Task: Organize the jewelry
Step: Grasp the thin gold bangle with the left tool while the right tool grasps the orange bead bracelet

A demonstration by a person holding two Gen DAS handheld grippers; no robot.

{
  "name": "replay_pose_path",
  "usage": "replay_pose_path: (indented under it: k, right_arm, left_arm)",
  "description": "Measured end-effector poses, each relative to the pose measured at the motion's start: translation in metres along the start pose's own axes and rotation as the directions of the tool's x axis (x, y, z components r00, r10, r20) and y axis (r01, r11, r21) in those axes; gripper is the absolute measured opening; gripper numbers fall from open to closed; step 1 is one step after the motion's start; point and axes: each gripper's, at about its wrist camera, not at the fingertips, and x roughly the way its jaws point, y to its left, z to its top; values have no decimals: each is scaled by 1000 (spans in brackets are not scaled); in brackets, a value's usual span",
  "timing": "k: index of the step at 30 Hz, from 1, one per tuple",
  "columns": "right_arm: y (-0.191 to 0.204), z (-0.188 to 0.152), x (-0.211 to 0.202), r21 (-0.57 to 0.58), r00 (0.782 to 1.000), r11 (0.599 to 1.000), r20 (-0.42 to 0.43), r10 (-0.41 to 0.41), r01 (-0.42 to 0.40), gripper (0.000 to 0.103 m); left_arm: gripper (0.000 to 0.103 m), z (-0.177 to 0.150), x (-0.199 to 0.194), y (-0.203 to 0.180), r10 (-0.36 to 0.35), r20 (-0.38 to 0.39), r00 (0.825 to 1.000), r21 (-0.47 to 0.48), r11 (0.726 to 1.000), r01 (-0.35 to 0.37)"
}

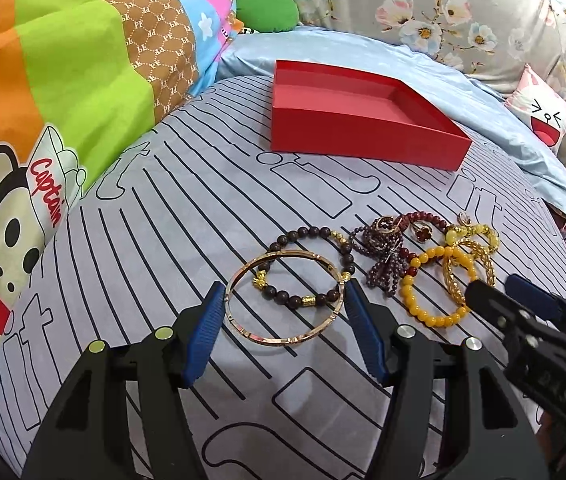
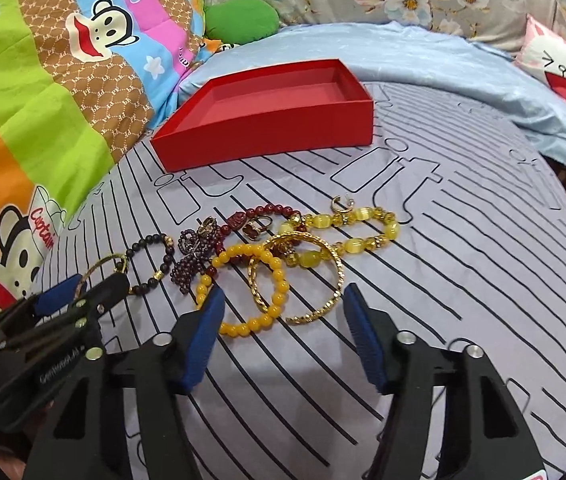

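A bed fills the place, spread with a grey sheet (image 1: 163, 208) lined in black stripes and outlined shapes. On the left a bright cartoon quilt (image 1: 63, 92) in orange, green and brown is heaped up, with a green plush thing (image 1: 267, 8) at its far end. A pale blue cover (image 2: 423, 52) lies rumpled across the far side under a grey flowered fabric (image 1: 423, 4), and a small pink-and-white cartoon cushion (image 1: 543, 116) sits far right.
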Motion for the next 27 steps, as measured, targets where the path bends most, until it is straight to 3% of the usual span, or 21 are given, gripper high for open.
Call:
replay_pose_path:
  k: [6,14,27]
  right_arm:
    - [0,4,11,0,999,1000,-23,24,-24,39]
    - [4,3,17,-7,998,999,-33,53,-54,9]
    - [1,18,-22,3,994,995,30,100,-101,7]
  left_arm:
    - [58,-1,2,0,-8,-4,1000,-3,1000,8]
    - [58,1,5,-1,-13,-9,1000,-3,1000,13]
    - [58,12,-9,-4,-43,4,999,4,999,43]
